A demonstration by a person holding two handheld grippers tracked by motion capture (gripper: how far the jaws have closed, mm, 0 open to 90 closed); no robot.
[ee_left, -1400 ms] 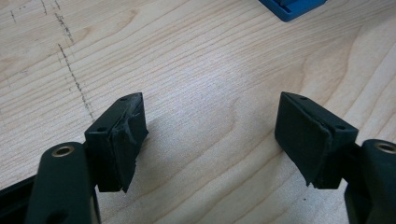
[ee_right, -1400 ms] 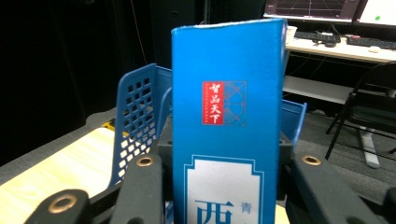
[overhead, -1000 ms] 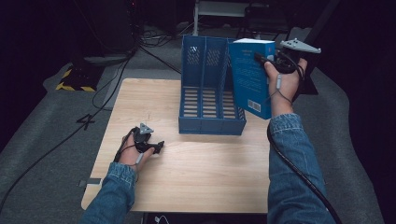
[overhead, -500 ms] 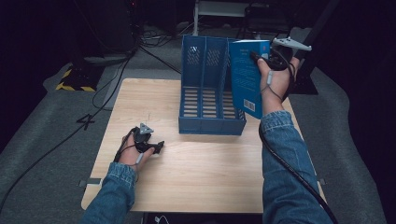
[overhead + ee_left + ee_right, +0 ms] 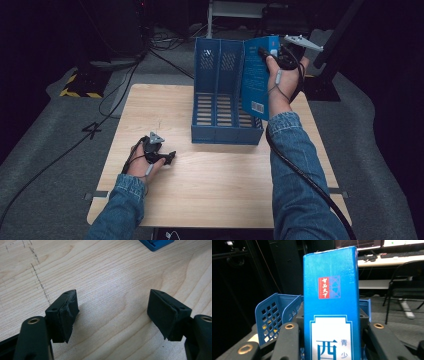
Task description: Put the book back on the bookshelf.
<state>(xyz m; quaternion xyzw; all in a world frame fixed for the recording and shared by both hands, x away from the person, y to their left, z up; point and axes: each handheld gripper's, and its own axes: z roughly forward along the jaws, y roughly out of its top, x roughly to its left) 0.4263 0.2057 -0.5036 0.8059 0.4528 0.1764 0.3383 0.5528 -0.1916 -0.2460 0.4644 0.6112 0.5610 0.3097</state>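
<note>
Here, my right gripper [image 5: 264, 52] pinches the blue book [image 5: 257, 80] by its spine, upright above the rightmost slot of the blue file rack [image 5: 220, 107] for a straight drop, while my left gripper [image 5: 170, 159] rests spread and empty on the table [image 5: 220, 175].

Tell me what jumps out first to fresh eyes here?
A blue book held upright in the right gripper, above the right end of the blue file rack at the far side of the wooden table. The left gripper rests open on the table's near left.
</note>
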